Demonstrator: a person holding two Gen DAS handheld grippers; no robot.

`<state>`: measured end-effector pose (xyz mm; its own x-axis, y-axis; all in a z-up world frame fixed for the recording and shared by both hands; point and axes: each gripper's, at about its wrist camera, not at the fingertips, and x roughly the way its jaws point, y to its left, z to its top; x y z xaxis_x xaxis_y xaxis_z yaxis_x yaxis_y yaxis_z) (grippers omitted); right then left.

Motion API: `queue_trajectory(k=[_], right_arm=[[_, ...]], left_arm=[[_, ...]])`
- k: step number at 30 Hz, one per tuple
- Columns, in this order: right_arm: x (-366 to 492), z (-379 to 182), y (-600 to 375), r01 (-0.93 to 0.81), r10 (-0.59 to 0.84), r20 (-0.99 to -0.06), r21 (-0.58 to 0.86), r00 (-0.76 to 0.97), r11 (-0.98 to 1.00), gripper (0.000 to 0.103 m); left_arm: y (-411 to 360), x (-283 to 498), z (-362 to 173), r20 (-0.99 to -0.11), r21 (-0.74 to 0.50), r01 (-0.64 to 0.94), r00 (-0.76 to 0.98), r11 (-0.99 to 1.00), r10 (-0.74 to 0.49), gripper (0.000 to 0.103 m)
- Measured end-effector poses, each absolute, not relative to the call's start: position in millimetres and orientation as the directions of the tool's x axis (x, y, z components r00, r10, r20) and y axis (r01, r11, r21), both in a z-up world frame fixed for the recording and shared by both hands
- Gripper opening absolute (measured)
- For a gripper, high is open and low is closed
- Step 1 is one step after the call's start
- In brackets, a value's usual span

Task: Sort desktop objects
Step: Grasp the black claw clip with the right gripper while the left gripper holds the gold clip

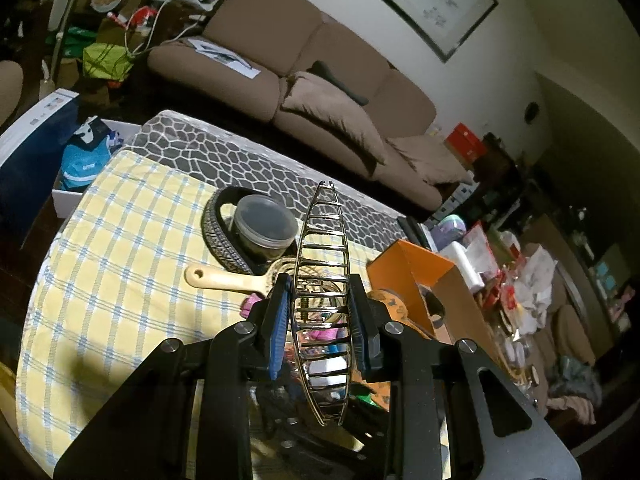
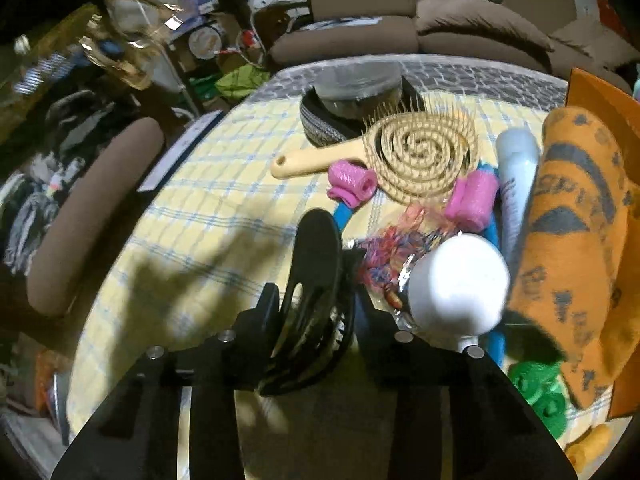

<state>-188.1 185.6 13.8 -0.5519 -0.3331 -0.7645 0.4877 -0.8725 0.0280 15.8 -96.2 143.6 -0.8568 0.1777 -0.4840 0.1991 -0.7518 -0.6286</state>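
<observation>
Desktop objects are seen scattered over a yellow checked cloth (image 1: 120, 240). In the left wrist view, a gold wire rack (image 1: 322, 300) is pinched edge-on between the blue-padded fingers (image 1: 280, 320) of the left gripper (image 1: 322, 320) and is held upright above the table. Beyond the fingertips, a clear lidded jar (image 1: 264, 224) is seen standing inside a dark woven band (image 1: 224, 240), with the handle of a wooden brush (image 1: 228, 278) lying just in front of them. To the right of the fingers an orange box (image 1: 416, 272) is seen, open side up.

In the right wrist view, a black hair claw clip (image 2: 312, 300) is gripped between the fingers of the right gripper (image 2: 316, 312), its rounded end standing up past the fingertips. Just right of the fingers, a white round-topped object (image 2: 460, 280) is seen beside a tangle of coloured thread (image 2: 384, 248). Further ahead, the spiral-pinned brush (image 2: 416, 152) is flanked by two pink foam rollers (image 2: 352, 184), with blue tubes beneath them. At far right an orange patterned cloth (image 2: 576, 240) is draped against the orange box (image 2: 600, 92), and green rollers (image 2: 540, 388) lie at its lower edge.
</observation>
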Motion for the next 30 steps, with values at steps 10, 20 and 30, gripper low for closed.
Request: queue_trajectory(k=[10, 20, 30], right_arm=[[-185.6, 15.8, 193.8, 0.504, -0.308, -0.801, 0.01, -0.513, -0.864, 0.037], [-182.7, 2.8, 185.9, 0.534, -0.276, -0.815, -0.048, -0.509, -0.844, 0.021], [-172.2, 65.9, 221.3, 0.519, -0.354, -0.744, 0.01, -0.567, -0.854, 0.021]], left_arm=[[-77.7, 8.8, 144.2, -0.497, -0.613, 0.186, -0.846, -0.768, 0.191, 0.025], [-80.8, 8.2, 145.1, -0.489, -0.626, 0.186, -0.85, -0.757, 0.196, 0.025], [-61.5, -0.2, 153.6, -0.471, -0.638, 0.15, -0.852, -0.755, 0.228, 0.025]])
